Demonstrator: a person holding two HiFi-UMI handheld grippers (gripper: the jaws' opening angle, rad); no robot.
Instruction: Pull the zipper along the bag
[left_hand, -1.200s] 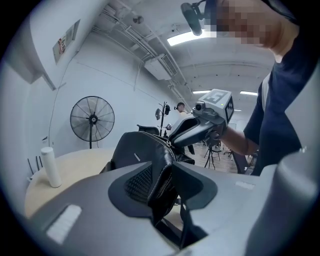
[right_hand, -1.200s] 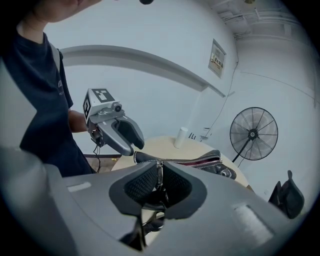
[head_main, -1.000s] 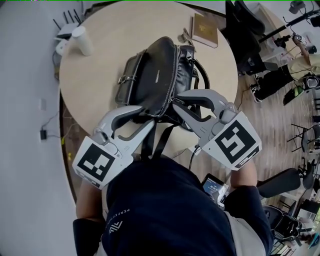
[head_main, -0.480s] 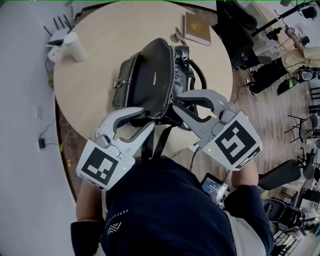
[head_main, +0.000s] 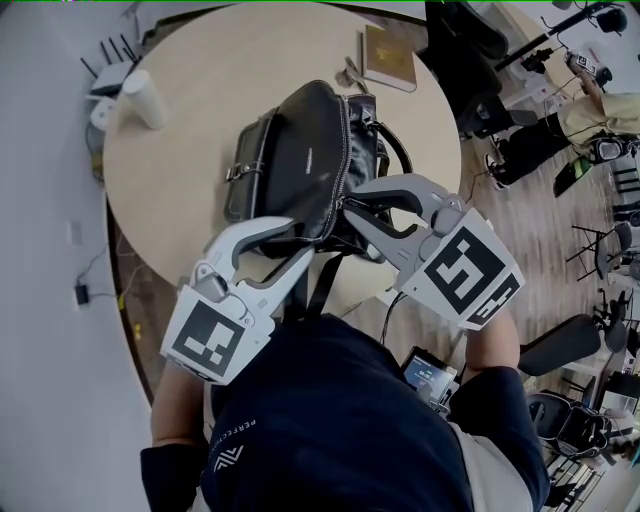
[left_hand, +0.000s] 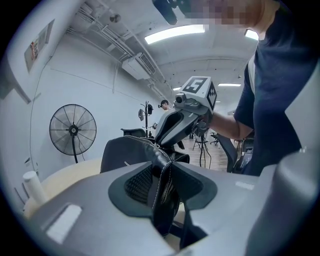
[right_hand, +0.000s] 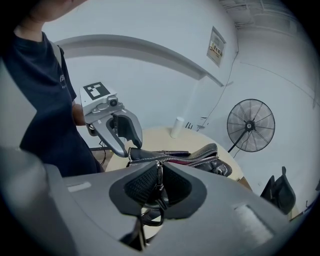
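1. Bracing matters first: the left tongs (left_hand: 162, 185) are clamped on the near end of the bag (head_main: 300, 150), which lies on the worktop (head_main: 200, 90). That hold should be firm so the bag cannot slide.
2. Just beside them, the right tongs (right_hand: 159, 186) are pinched on the zipper pull (right_hand: 159, 172).
3. The pull should travel away along the zipper (head_main: 347, 140), low and in line with the teeth, following the bag's curve without lifting.
4. Farther off, the cup (head_main: 145, 97) and book (head_main: 388, 58) are well clear.

It looks like an office or lab workroom: black office chairs (head_main: 465, 60) at two o'clock from the round surface (head_main: 200, 110), wood floor (head_main: 540, 230), pedestal fan (left_hand: 73, 131), strip lights (left_hand: 175, 33) overhead.
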